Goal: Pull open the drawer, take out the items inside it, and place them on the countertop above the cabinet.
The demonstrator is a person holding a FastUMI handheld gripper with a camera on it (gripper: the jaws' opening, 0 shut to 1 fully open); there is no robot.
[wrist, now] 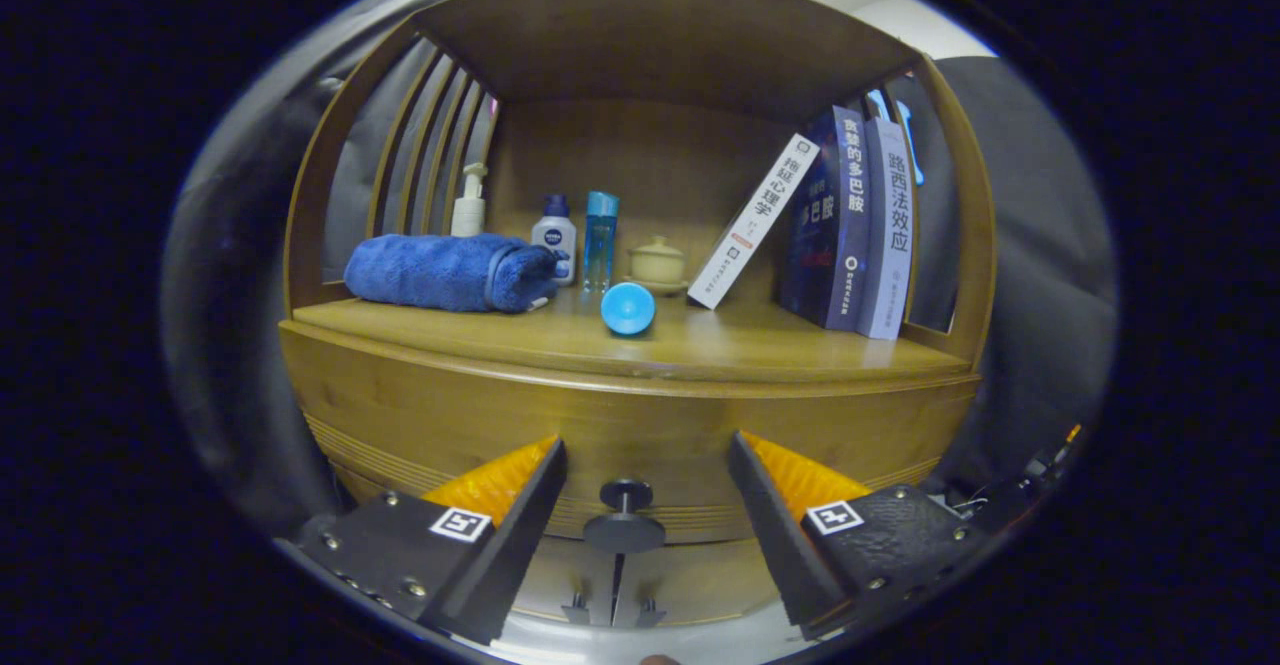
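A wooden cabinet fills the scene, with its drawer front (620, 425) closed and a dark round knob (625, 513) at its middle. My gripper (645, 455) stands open; the knob sits between the two fingers, apart from both, a little below the fingertips. Above the drawer runs the wooden countertop (760, 350). What lies inside the drawer is hidden.
On the countertop: a rolled blue towel (450, 272), a pump bottle (468, 203), a small white bottle (554, 235), a tall blue bottle (600, 240), a blue round cap (628, 308), a lidded ceramic jar (657, 263), a leaning white book (752, 222) and upright books (860, 220). A shelf roof and slatted sides enclose it.
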